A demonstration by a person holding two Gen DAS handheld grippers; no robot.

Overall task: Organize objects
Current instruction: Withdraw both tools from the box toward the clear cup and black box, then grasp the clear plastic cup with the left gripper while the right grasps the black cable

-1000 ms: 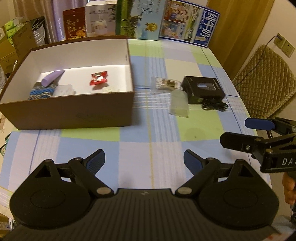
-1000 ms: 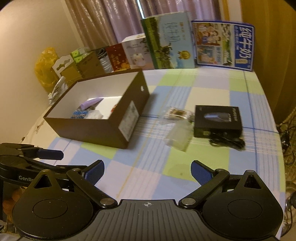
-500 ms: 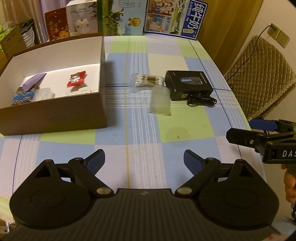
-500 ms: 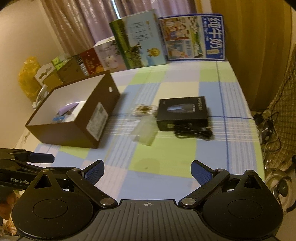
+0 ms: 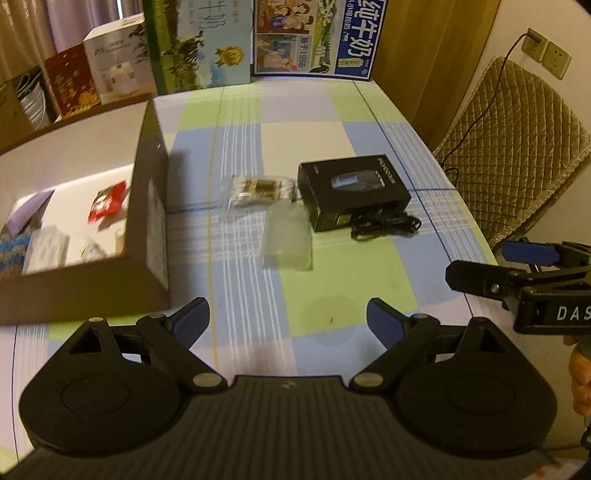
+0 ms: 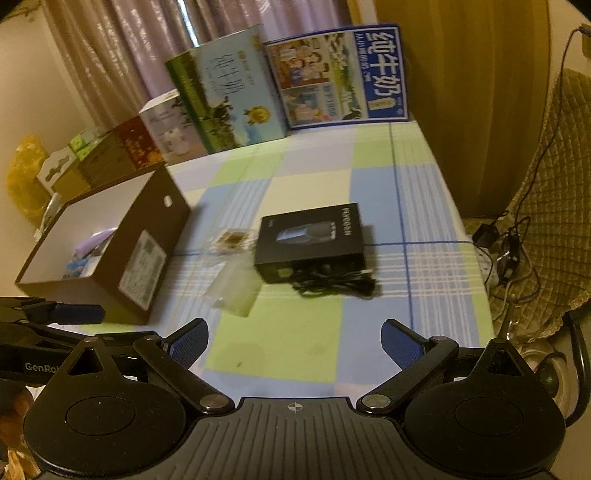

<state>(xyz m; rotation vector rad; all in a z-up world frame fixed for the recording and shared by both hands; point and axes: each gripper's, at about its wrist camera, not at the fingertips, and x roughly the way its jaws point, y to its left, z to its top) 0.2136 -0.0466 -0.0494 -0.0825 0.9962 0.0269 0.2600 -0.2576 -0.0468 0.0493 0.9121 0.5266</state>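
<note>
Bare tablecloth [image 5: 343, 280] ahead, brown box [image 5: 147, 229] walling left, black box [image 5: 352, 190] and seemingly clear pouch [image 5: 288, 240] beyond

Along the table's far edge stand a blue milk carton [image 5: 314, 35], a green carton [image 5: 201, 40], a white box [image 5: 118, 61] and a red box [image 5: 70, 79], upper left to upper middle. A quilted chair [image 5: 517, 147] fills the right side, below a wall socket [image 5: 546, 55] with a cord plugged in.

Black grippers, blue-padded fingers [image 5: 194, 319], silver pivot screws.
</note>
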